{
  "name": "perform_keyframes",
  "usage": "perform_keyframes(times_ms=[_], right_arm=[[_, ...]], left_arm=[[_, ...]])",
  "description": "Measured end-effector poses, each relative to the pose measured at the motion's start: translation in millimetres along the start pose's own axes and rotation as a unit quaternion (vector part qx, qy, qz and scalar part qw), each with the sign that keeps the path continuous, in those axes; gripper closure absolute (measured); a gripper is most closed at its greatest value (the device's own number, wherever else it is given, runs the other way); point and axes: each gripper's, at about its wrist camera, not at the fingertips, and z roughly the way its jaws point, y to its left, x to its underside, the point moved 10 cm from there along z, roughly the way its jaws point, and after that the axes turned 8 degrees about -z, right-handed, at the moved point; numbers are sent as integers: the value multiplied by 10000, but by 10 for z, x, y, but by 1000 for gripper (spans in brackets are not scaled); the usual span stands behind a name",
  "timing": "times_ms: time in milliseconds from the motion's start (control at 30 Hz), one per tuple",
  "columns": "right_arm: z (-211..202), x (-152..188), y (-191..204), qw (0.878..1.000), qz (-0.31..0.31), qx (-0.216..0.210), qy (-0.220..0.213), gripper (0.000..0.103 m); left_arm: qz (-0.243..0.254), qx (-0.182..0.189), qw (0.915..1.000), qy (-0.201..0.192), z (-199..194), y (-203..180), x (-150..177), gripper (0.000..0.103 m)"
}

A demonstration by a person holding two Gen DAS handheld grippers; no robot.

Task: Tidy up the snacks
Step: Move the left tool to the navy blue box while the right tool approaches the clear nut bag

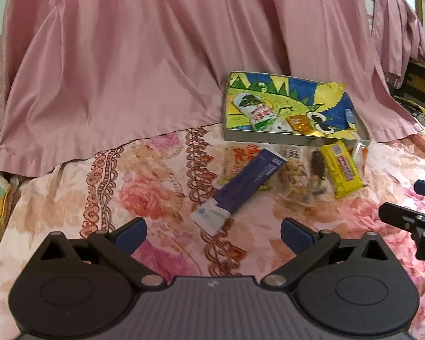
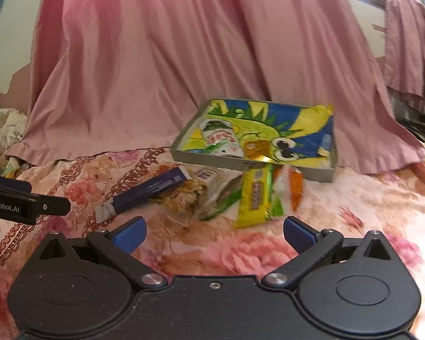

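A shallow grey tray (image 1: pixel 269 139) (image 2: pixel 212 162) lined with a blue, yellow and green drawing rests on the floral bedspread. Inside it lie a white and green packet (image 1: pixel 257 112) (image 2: pixel 221 138) and a small gold packet (image 1: pixel 300 123) (image 2: pixel 257 148). In front of the tray is a loose pile of snacks: a long purple bar (image 1: pixel 246 182) (image 2: pixel 150 189), a yellow bar (image 1: pixel 344 168) (image 2: pixel 255 197), clear cracker packs (image 1: pixel 294 175) (image 2: pixel 184 195) and an orange packet (image 2: pixel 294 187). My left gripper (image 1: pixel 212 233) and right gripper (image 2: pixel 214 233) both hang open and empty, short of the pile.
A pink satin cloth (image 1: pixel 144 56) (image 2: pixel 170 56) drapes over something bulky behind the tray. The right gripper's fingers (image 1: pixel 405 215) show at the right edge of the left wrist view; the left gripper's body (image 2: pixel 22 205) enters the right wrist view from the left.
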Motion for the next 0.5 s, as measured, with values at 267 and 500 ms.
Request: perform_keyframes(times_ms=[267,500], right_arm=[[614,-203,172,9988,-44,-495,-24,1],[1127,-339,211,9939,21,-1084,176,2]], left_arm=[[414,-94,9990,166,279,213,-167,0],[827,209,9962,194,634,104,-270,0]])
